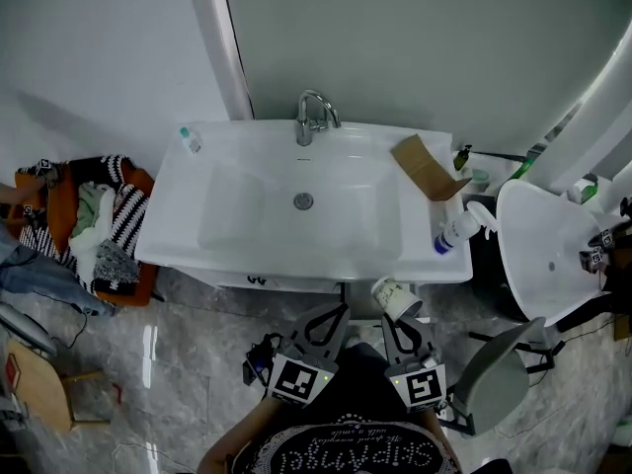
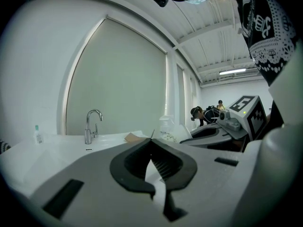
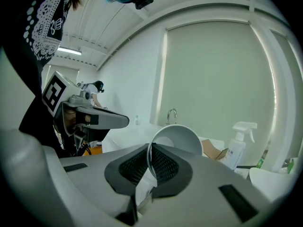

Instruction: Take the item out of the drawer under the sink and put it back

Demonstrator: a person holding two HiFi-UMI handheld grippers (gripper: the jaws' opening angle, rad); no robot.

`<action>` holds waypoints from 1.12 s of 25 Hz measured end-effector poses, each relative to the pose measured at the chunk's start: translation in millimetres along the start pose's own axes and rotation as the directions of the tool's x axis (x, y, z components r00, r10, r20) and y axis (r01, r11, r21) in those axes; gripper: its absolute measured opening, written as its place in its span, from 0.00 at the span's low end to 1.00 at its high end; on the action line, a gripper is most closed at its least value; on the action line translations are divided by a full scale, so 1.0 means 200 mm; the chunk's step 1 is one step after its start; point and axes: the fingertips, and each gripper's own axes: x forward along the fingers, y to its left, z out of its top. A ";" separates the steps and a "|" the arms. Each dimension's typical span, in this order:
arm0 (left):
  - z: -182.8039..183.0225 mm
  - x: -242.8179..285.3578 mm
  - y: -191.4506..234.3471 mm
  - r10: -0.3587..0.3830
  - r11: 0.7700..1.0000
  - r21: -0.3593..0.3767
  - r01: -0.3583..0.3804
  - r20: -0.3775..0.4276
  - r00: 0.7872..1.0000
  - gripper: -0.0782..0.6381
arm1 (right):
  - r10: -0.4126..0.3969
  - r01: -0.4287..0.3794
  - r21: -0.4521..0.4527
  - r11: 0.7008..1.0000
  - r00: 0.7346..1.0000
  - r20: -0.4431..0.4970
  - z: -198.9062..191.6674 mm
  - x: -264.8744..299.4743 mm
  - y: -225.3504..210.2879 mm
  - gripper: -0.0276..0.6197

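**Position of the item.** The white paper cup (image 1: 395,297) is held in the air just in front of the sink (image 1: 197,166), at the right half of the sink's front edge and below its rim. It is tipped on its side, with the open mouth turned back toward the right gripper's camera. The drawer under the sink is not seen in any view.

**Right gripper (image 3: 150,148).** The jaws are closed narrow on the cup (image 3: 177,138). One pad is placed inside the mouth and one outside, so that a single wall is pinched at the rim.

**Left gripper (image 2: 151,141).** The jaws are brought together at their tips and nothing is carried between them. This gripper is held level just in front of the sink, to the left of the cup.

**Handling.** The cup is judged to be very light, thin-walled and easily crushed. The rim is judged the best place for a hold, since the rolled lip stiffens the wall there. Only light pressure should be applied; a squeeze across the whole body would probably buckle it. A dry paper surface is unlikely to slip against the ribbed pads.
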 end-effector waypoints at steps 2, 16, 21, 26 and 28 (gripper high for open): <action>0.00 0.01 -0.02 -0.020 0.999 0.029 0.021 -0.007 1.000 0.11 | -0.006 0.006 -0.006 1.000 1.000 0.003 0.03 0.00 0.00 0.08; -0.03 0.00 -0.11 -0.070 0.997 -0.016 0.070 -0.025 0.997 0.11 | -0.025 0.025 -0.007 1.000 0.999 -0.023 -0.01 -0.09 0.04 0.08; 0.01 0.02 -0.17 -0.127 0.992 0.005 0.127 0.003 0.992 0.11 | -0.046 0.046 -0.009 0.999 0.998 -0.031 0.00 -0.13 0.03 0.08; 0.05 -0.01 -0.22 -0.171 0.984 0.065 0.169 0.037 0.985 0.11 | -0.068 0.067 -0.023 0.997 0.997 -0.035 -0.01 -0.15 0.04 0.08; 0.04 -0.02 -0.25 -0.194 0.979 0.074 0.191 0.025 0.981 0.11 | -0.069 0.068 -0.031 0.997 0.997 -0.036 -0.01 -0.15 0.04 0.08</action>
